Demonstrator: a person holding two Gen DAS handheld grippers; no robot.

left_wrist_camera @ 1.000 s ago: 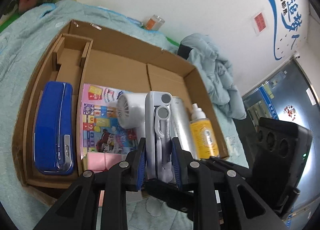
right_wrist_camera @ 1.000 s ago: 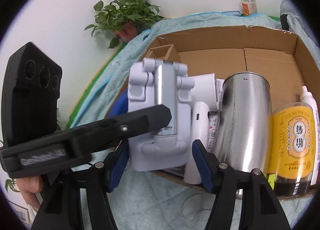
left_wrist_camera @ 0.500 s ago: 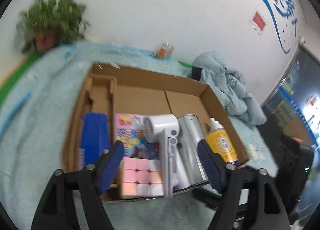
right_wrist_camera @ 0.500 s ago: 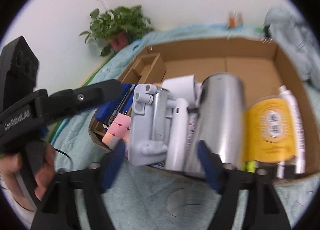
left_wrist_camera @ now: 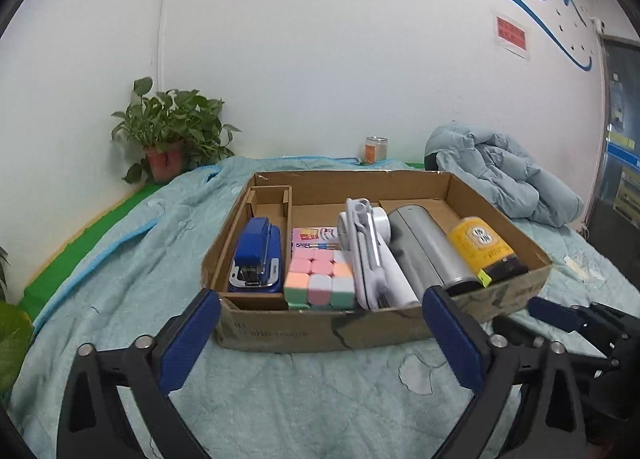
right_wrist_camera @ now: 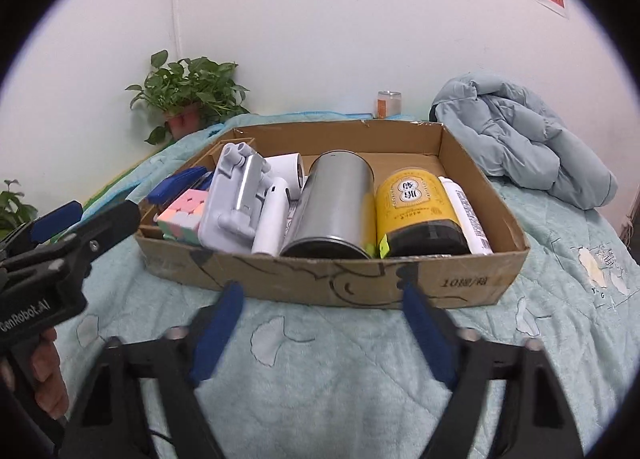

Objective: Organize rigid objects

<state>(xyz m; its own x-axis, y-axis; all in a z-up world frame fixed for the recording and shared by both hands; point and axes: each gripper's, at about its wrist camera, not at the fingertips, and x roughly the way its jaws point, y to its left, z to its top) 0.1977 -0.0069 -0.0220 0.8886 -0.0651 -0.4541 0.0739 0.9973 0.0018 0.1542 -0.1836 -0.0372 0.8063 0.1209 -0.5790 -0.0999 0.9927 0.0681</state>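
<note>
White wall behind; teal quilt (left_wrist_camera: 120,299) under a cardboard box (left_wrist_camera: 320,329). Box contents, from 9 to 3 o'clock: blue stapler (left_wrist_camera: 256,263), pastel cube (left_wrist_camera: 320,283), grey stand (left_wrist_camera: 370,259) with white fan (right_wrist_camera: 276,215) beside it, steel can (right_wrist_camera: 336,207), yellow jar (right_wrist_camera: 418,211), white bottle (right_wrist_camera: 466,215). All lie inside, packed side by side; what lies under the stand is hard to tell. Left gripper (left_wrist_camera: 320,335) at 6 o'clock before the box, jaws apart and closing, nothing between. Right gripper (right_wrist_camera: 320,333) likewise, jaws apart, closing on nothing.
</note>
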